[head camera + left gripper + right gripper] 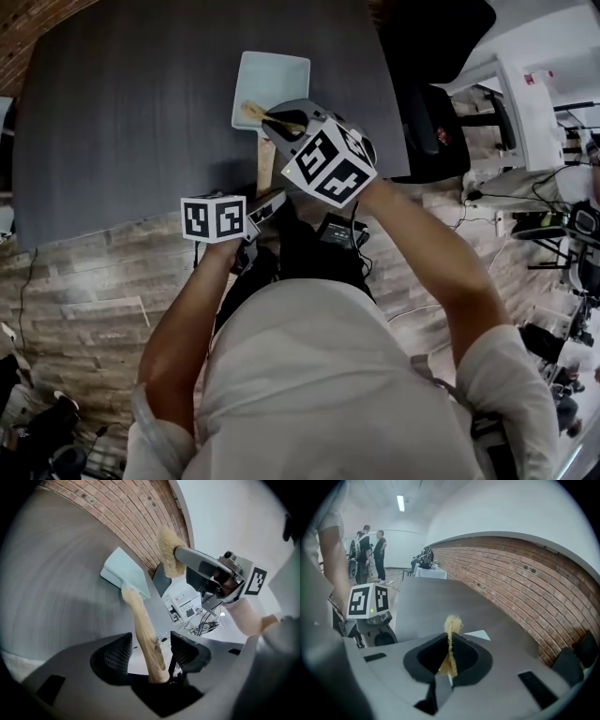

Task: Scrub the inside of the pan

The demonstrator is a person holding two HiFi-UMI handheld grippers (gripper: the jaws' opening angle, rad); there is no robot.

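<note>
The left gripper [150,640] is standing with its jaws apart, and the wooden handle [143,625] of the pan [124,571] is lying between them without being pressed on either side, so it is not gripping the pan at this moment. The pan is resting on the dark table [131,112] just ahead of this gripper. It is a pale blue, square, shallow thing with a smooth inside, and its handle is round and a little uneven, of light wood. The right gripper [451,637] is clamping its jaws together on a sponge [452,623], which is yellowish, rough and squeezed thin. It is holding the sponge above the pan, probably to bring it down for scrubbing. I think the left gripper needs a firm hold on the handle first, so that the pan is not sliding.
</note>
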